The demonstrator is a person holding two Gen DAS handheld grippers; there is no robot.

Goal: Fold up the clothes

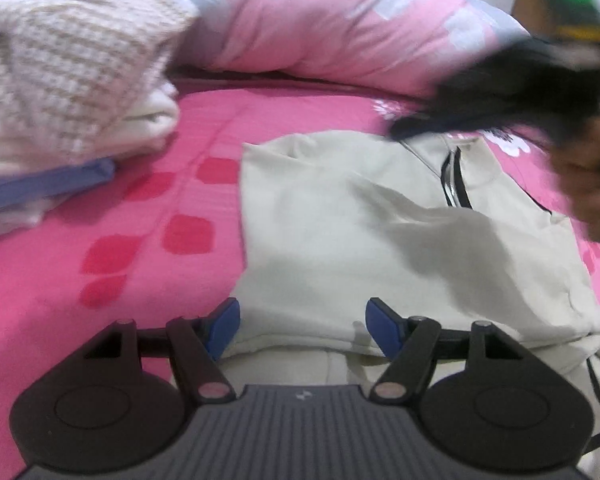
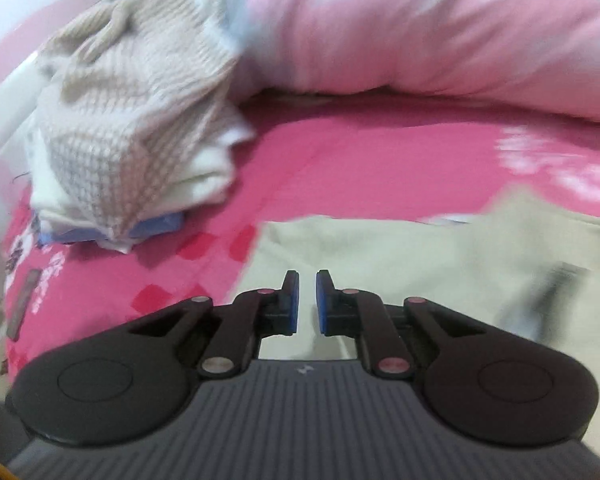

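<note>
A cream garment (image 1: 360,220) with a black zip (image 1: 454,180) lies partly folded on the pink bedsheet (image 1: 100,208). My left gripper (image 1: 302,328) is open at the garment's near edge, its blue pads (image 1: 225,326) wide apart with nothing between them. The right gripper (image 1: 512,84) shows as a black blur above the garment's far right corner, with a hand (image 1: 588,184) behind it. In the right wrist view, my right gripper (image 2: 307,304) hovers over the cream garment (image 2: 380,248). Its pads are almost together, with only a thin gap and no cloth between them.
A stack of folded clothes (image 1: 60,72) topped by a beige knit sits at the far left, with a blue item (image 1: 52,184) under it; the same stack (image 2: 132,120) appears in the right wrist view. A pink pillow (image 1: 320,20) lies along the back.
</note>
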